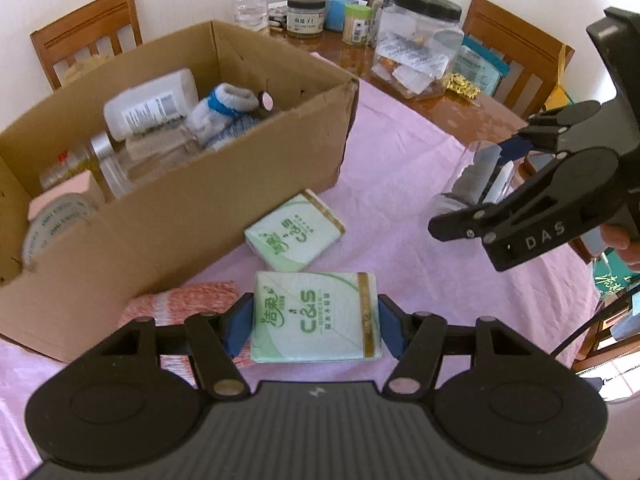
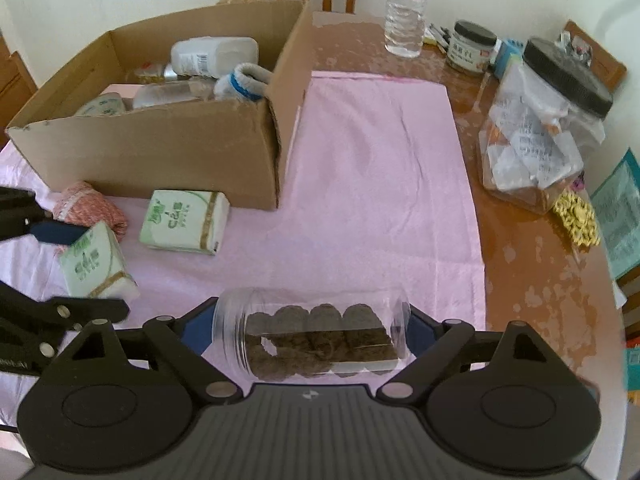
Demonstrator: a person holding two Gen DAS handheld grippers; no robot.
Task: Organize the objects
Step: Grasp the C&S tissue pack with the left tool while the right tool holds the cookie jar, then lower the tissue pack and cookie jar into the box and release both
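Note:
My left gripper point(image 1: 316, 322) is shut on a green tissue pack point(image 1: 316, 316), its blue pads on both sides; it also shows in the right wrist view point(image 2: 94, 262). A second tissue pack point(image 1: 294, 234) lies on the pink cloth by the cardboard box point(image 1: 168, 216), and shows in the right wrist view point(image 2: 186, 222). A red-and-white knitted item point(image 1: 180, 304) lies beside the box. My right gripper point(image 2: 312, 330) is shut on a clear plastic jar point(image 2: 312, 334) with brown pieces inside, held sideways; the gripper shows in the left wrist view point(image 1: 496, 172).
The box point(image 2: 160, 152) holds bottles, a blue-and-white sock and tape rolls. On the wooden table point(image 2: 520, 272) stand a water bottle point(image 2: 406, 8), a large black-lidded jar point(image 2: 540, 128) and small jars. Chairs surround the table.

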